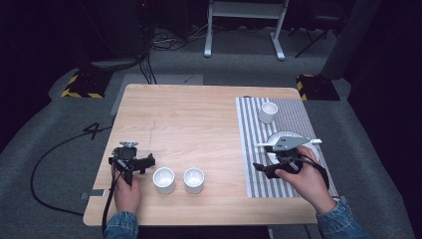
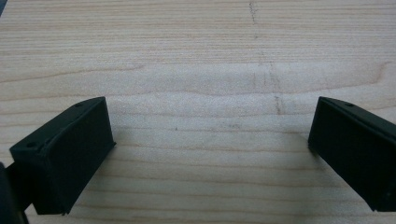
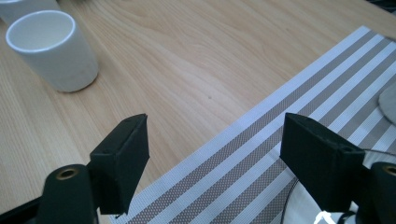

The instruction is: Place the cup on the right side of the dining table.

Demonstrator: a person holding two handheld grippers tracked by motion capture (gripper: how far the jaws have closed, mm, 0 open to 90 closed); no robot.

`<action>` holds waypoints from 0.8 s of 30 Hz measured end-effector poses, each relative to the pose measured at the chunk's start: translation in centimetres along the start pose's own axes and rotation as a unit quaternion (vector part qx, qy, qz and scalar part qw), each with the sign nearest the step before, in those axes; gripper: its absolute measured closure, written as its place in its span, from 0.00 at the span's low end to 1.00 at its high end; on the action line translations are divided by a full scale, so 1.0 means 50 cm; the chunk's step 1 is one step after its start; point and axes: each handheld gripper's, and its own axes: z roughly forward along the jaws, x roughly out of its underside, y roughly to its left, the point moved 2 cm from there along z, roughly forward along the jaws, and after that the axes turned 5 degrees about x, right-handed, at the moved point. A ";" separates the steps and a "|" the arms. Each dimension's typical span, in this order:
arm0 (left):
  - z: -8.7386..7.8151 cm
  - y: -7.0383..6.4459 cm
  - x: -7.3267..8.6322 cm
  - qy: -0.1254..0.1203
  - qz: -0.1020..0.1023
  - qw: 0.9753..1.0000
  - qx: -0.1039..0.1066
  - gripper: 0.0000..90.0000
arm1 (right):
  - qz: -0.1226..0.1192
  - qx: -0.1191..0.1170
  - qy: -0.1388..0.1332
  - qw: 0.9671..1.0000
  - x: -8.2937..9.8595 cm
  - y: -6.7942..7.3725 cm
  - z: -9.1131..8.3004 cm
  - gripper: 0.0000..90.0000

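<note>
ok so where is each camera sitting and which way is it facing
High view: fixed above the person's side, looking forward and down on the table; both forearms, left gripper and right gripper show.
Left gripper view: rides the left gripper, looks down at bare wood between its open fingers.
Right gripper view: rides the right gripper, looks across the striped mat towards a white cup; fingers open.
Shared: high and right gripper views both show mat and cup.
</note>
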 end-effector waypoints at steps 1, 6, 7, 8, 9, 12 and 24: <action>0.000 0.000 0.000 0.000 0.000 1.000 0.000 0.00 | 0.003 -0.002 0.001 1.000 0.007 0.000 0.003 0.27; 0.000 0.000 0.000 0.000 0.000 1.000 0.000 0.00 | 0.014 0.000 0.008 1.000 0.040 0.000 0.015 0.26; 0.000 0.000 0.000 0.000 0.000 1.000 0.000 0.00 | 0.017 -0.001 0.009 1.000 0.048 0.002 0.017 0.27; 0.000 0.000 0.000 0.000 0.000 1.000 0.000 0.00 | 0.018 -0.002 0.010 1.000 0.052 0.004 0.019 0.26; 0.000 0.000 0.000 0.000 0.000 1.000 0.000 0.00 | 0.018 -0.003 0.011 1.000 0.058 0.006 0.021 0.26; 0.000 0.000 0.000 0.001 0.001 1.000 0.000 0.00 | 0.015 -0.008 0.016 1.000 0.076 0.013 0.026 0.26; 0.000 0.000 0.000 0.000 0.000 1.000 0.000 0.00 | 0.011 -0.020 0.013 1.000 0.132 0.049 0.048 0.26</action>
